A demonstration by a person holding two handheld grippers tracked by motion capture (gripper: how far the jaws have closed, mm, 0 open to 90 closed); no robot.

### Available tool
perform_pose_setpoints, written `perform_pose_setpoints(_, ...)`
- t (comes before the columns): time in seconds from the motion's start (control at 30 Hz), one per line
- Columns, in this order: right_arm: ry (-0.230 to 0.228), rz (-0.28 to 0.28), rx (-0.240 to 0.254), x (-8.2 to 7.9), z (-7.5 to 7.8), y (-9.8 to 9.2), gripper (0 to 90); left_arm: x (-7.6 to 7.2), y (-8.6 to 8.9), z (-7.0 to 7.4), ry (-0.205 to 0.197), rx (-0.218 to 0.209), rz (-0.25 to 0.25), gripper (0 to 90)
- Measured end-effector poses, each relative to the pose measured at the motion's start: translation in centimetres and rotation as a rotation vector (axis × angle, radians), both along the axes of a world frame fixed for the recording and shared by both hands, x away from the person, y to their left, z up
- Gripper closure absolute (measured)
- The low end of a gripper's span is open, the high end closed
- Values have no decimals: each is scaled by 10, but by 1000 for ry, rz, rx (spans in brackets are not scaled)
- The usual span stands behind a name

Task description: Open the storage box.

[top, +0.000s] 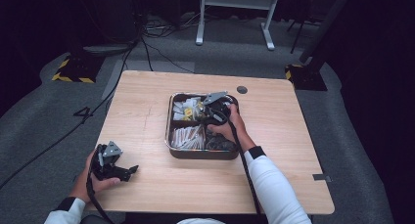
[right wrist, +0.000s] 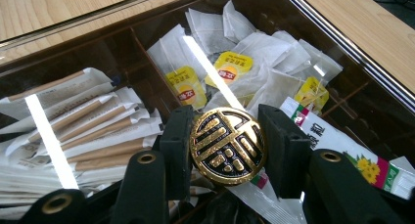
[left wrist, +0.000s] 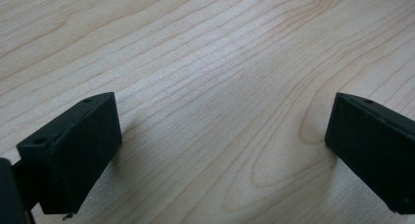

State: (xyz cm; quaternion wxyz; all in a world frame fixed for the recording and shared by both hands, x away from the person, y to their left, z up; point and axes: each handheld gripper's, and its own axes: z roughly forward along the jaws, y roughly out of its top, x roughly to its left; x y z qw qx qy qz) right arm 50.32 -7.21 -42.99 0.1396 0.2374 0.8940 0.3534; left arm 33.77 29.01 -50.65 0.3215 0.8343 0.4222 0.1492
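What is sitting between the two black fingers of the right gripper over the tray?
A round gold and black knob with a raised emblem sits between the right gripper fingers, pads against its rim, in the right gripper view.

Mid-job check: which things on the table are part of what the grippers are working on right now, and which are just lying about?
In the job:
- right gripper, shut on the round gold-and-black knob
- clear lid that the knob sits on
- dark compartmented box

Lying about:
- white tea bags with yellow tags
- paper-wrapped sticks
- left gripper, open over the light wooden table
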Motion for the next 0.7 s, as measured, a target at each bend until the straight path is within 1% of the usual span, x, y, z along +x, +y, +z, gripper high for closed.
perform_pose_setpoints(0.1, -1, -2, -6, 0, 0, 2, 595, 0, 0, 0, 0, 0, 0, 5)
perform_pose_setpoints(0.2, 7, -1, 2, 1, -1, 4, 595, 0, 0, 0, 0, 0, 1, 5)
perform_pose_setpoints(0.4, 4, -2, -6, 0, 2, 6, 595, 0, 0, 0, 0, 0, 1, 5)
perform_pose_setpoints(0.53, 5, -8, 9, 0, 5, 3, 595, 0, 0, 0, 0, 0, 0, 5)
perform_pose_setpoints(0.7, -5, -17, 5, 0, 10, -1, 595, 0, 0, 0, 0, 0, -1, 5)
